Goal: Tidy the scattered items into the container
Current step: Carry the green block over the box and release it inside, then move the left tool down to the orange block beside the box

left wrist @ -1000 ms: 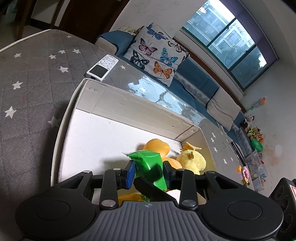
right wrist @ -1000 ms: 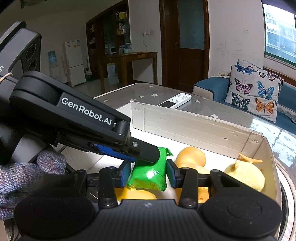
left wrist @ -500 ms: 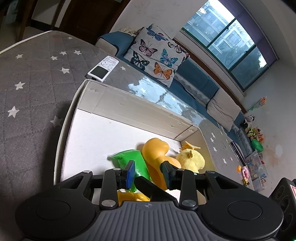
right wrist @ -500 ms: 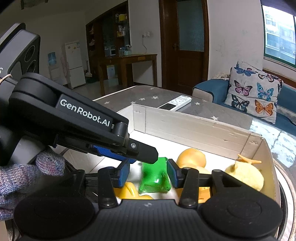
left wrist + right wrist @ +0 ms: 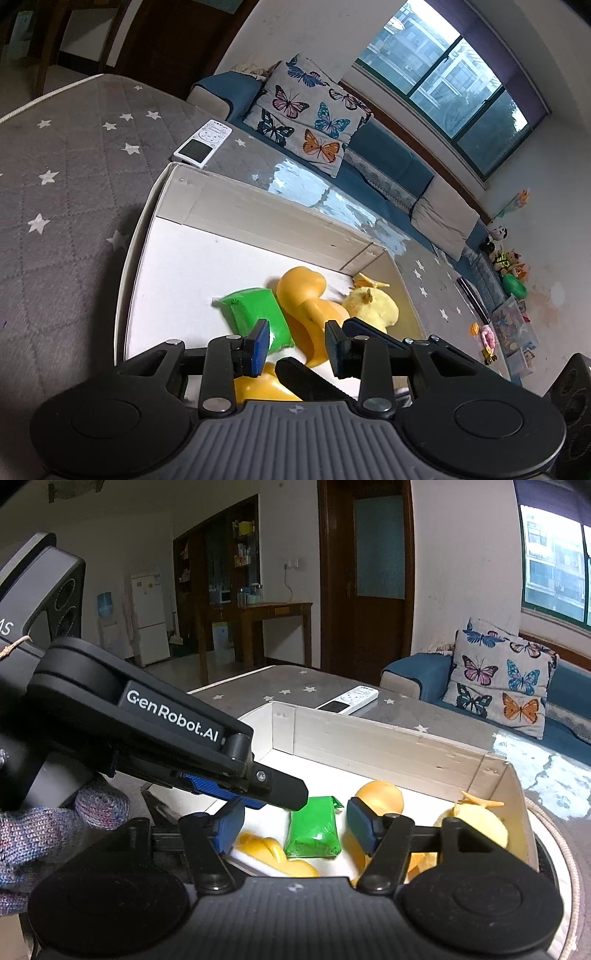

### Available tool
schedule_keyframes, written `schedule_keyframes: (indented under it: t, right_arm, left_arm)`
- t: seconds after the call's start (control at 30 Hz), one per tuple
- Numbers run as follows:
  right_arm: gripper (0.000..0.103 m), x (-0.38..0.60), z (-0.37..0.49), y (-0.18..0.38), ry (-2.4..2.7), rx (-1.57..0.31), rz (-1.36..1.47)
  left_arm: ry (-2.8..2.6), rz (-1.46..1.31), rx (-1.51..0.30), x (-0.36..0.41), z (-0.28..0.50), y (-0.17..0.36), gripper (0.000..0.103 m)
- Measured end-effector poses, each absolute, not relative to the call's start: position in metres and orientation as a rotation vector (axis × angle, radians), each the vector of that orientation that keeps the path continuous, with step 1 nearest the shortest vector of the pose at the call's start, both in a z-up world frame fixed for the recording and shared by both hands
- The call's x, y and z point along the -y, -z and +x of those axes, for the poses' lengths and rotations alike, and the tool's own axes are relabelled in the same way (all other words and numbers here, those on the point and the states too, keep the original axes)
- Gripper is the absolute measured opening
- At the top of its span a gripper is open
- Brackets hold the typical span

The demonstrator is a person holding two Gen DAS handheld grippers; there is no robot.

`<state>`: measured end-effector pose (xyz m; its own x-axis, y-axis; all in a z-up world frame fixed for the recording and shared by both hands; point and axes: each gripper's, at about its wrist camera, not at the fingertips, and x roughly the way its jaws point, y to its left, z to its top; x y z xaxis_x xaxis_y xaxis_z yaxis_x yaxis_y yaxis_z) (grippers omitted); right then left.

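Green pouch [image 5: 313, 830] lies in box [image 5: 258, 218] mid-floor, touching orange duck [image 5: 306, 295]; looks light, soft, slick film; pinch across flat middle; left tongs [image 5: 295, 345], right tongs [image 5: 295, 825] both apart, empty.

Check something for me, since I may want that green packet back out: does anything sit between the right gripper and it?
Partly. The left gripper's finger reaches across just above and left of the green packet, which lies in the box. The right gripper is open around it; nothing else intervenes.
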<state>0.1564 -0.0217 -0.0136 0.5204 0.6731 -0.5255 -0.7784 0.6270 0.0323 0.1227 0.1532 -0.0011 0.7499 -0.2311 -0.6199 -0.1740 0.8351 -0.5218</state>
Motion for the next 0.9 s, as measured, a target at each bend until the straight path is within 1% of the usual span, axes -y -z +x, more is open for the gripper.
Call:
schedule_keyframes:
  t: [0.07,0.13,0.3,0.4,0.73,0.9]
  right_arm:
    - [0.064,0.026,0.152,0.012,-0.878,-0.524,-0.214]
    - [0.068,0.031,0.148,0.011,-0.876,-0.518,-0.208]
    - [0.070,0.048,0.135,0.009,-0.869,-0.506,-0.189]
    - [0.076,0.058,0.126,0.008,-0.864,-0.495,-0.188]
    - [0.079,0.085,0.095,0.018,-0.868,-0.510,-0.194]
    - [0.080,0.089,0.094,0.031,-0.865,-0.546,-0.210]
  left_arm:
    - [0.032,-0.590,-0.726,-0.150,0.118,-0.001,0.036]
    - [0.030,-0.585,-0.718,-0.147,0.112,-0.003,0.036]
    - [0.030,-0.574,-0.702,-0.140,0.097,-0.005,0.036]
    - [0.025,-0.569,-0.693,-0.136,0.087,-0.005,0.036]
    - [0.033,-0.566,-0.651,-0.130,0.053,-0.006,0.036]
    - [0.048,-0.561,-0.666,-0.126,0.044,0.001,0.036]
